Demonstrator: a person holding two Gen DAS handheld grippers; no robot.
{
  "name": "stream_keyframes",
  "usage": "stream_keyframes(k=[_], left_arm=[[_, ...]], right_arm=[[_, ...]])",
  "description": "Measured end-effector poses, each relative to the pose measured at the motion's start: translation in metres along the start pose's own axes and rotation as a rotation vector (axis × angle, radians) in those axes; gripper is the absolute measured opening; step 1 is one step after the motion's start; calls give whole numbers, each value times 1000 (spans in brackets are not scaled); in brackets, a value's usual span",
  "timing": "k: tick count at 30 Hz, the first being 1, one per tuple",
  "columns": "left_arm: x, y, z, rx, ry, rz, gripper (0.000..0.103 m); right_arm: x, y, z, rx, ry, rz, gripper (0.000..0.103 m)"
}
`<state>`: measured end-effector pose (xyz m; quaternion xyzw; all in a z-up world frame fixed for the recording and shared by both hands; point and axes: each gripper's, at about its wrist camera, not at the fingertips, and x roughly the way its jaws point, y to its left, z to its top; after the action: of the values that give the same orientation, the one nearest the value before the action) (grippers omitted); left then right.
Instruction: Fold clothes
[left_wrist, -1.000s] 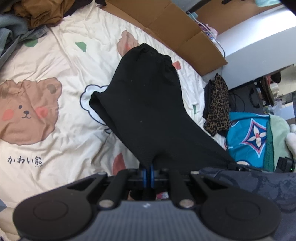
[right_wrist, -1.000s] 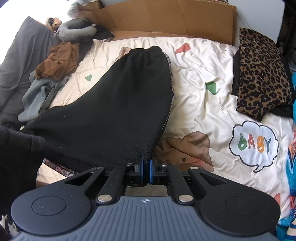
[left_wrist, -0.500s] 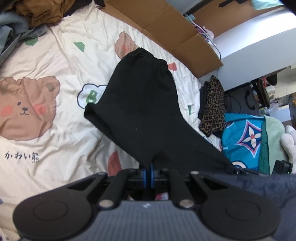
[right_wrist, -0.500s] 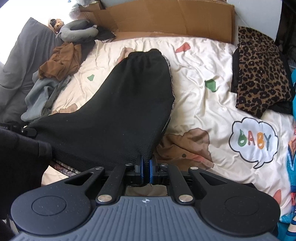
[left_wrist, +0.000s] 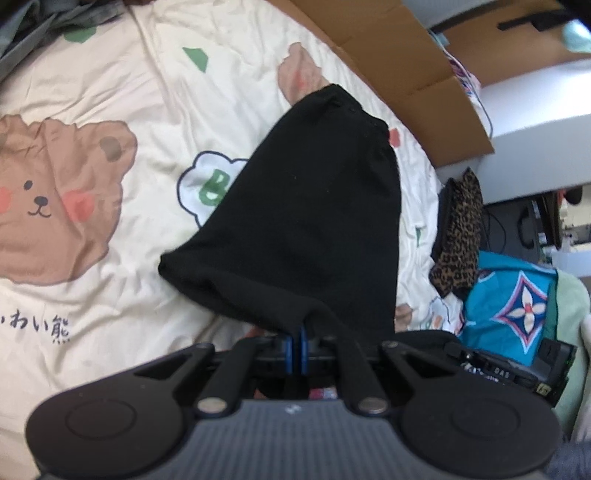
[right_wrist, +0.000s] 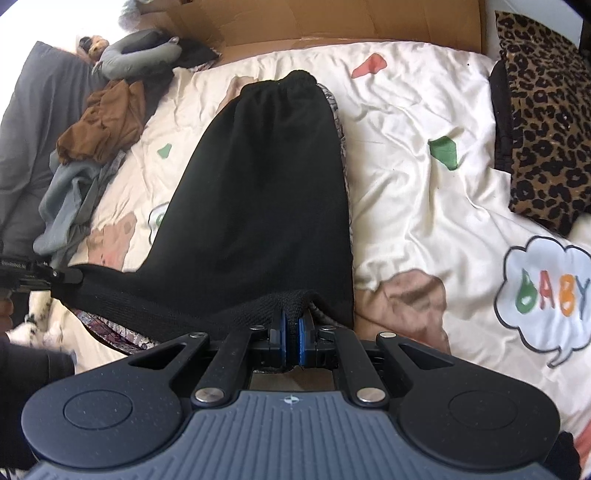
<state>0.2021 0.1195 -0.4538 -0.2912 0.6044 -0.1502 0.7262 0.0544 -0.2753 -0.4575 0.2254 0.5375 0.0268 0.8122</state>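
Mid-fold, by my reading: left tool (left_wrist: 294, 345) and right tool (right_wrist: 291, 339) each pinch the near hem of the black garment (right_wrist: 266, 192), waistband lying toward 12 o'clock on the bed (right_wrist: 406, 155); next, carry hem toward waistband, corners level.

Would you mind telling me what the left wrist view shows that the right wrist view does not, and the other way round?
Only the left wrist view shows the bear face print, the Japanese lettering and the blue patterned fabric. Only the right wrist view shows the brown garment, the grey-green clothes, the grey neck pillow and the full "BABY" cloud. Both show the black garment spread on the cream bedsheet, pinched by the left gripper and right gripper, plus the cardboard and leopard-print cloth.
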Motion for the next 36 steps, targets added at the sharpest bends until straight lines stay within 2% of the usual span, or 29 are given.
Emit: stream_keyframes(k=[19,36], left_arm=[[36,-8,92,32,-43,-33,5],[62,-11,144,33,-67,-23,5]], right_arm=[[46,-8,79,44,-57,-10,5],[73,-21,127,94,-89,-35,5]])
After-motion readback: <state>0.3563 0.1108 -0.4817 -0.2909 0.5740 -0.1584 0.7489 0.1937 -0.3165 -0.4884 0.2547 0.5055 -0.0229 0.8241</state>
